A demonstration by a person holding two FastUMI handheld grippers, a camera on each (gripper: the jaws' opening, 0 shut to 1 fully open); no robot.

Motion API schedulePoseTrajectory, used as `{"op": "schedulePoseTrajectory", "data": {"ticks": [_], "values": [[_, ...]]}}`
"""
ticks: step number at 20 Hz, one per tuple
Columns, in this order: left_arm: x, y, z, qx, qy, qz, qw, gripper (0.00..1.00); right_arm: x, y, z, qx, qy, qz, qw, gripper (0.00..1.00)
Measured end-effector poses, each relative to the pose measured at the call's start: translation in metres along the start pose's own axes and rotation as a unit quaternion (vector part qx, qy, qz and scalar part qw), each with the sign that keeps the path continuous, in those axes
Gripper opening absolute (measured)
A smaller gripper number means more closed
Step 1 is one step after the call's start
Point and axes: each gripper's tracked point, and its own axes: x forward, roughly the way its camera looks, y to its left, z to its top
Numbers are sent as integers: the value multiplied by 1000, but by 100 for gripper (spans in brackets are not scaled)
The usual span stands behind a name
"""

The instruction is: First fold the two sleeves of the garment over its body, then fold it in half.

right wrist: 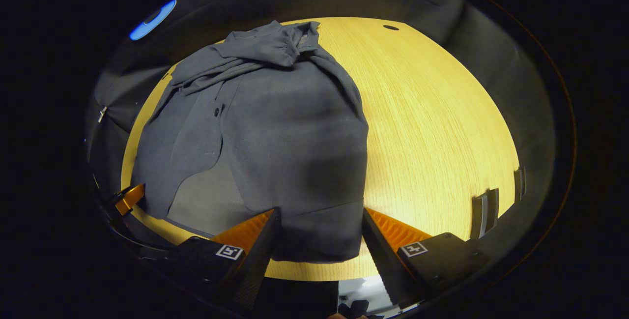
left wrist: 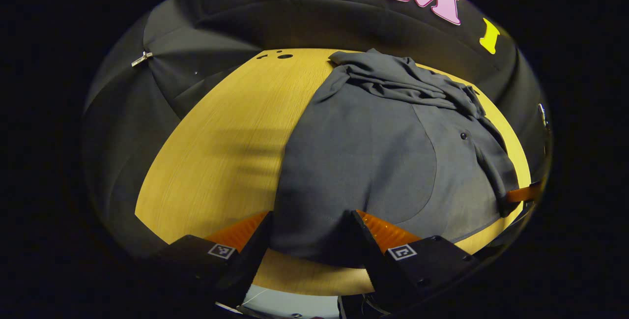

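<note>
A dark grey garment (left wrist: 363, 157) lies flat on the wooden table (left wrist: 221, 152), its sleeves bunched in a crumpled pile (left wrist: 398, 80) at the far end. My left gripper (left wrist: 311, 220) stands open at the near hem, one finger on each side of the cloth's left corner. In the right gripper view the same garment (right wrist: 290, 132) spreads away from me, and my right gripper (right wrist: 320, 216) is open astride the hem's right corner. A tip of the right gripper (left wrist: 523, 193) shows at the garment's right edge, and the left gripper (right wrist: 128, 198) at the lower left.
Bare wood (right wrist: 432, 127) stretches to the right of the garment, and also to its left. Small holes (left wrist: 284, 56) sit near the table's far edge. Black cloth walls ring the table, with a metal clip (left wrist: 141, 58) on the left. Two dark straps (right wrist: 484, 213) hang at the right rim.
</note>
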Motion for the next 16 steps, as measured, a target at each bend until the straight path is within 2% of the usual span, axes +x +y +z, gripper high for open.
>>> {"op": "schedulePoseTrajectory", "data": {"ticks": [4,5,6,7,8,9,10,12,13,14,15,16], "values": [[1,0,-2,1,6,-1,1000,96,3,15,1,-33,6,-6,999,97],[1,-3,-2,8,9,-5,1000,94,4,20,2,-42,7,-4,999,100],[4,-12,-2,13,9,-13,1000,90,4,24,3,-47,5,1,999,87],[6,-17,0,20,8,-17,1000,82,5,27,3,-51,3,4,999,86],[6,-21,0,25,5,-21,999,77,5,29,5,-51,4,10,999,73],[6,-26,2,25,3,-21,999,59,7,33,5,-48,5,14,999,70],[7,-29,1,23,1,-21,1000,41,7,35,7,-45,5,17,999,44],[8,-34,2,26,1,-26,999,32,9,41,10,-34,4,26,999,31],[8,-35,3,26,2,-32,999,18,10,44,10,-31,6,35,999,23],[7,-37,3,22,3,-39,999,20,10,43,11,-28,6,37,999,17],[7,-37,4,14,2,-46,999,13,10,47,11,-28,5,44,999,12],[7,-37,5,7,1,-51,999,11,10,48,11,-27,6,49,998,9]]}}
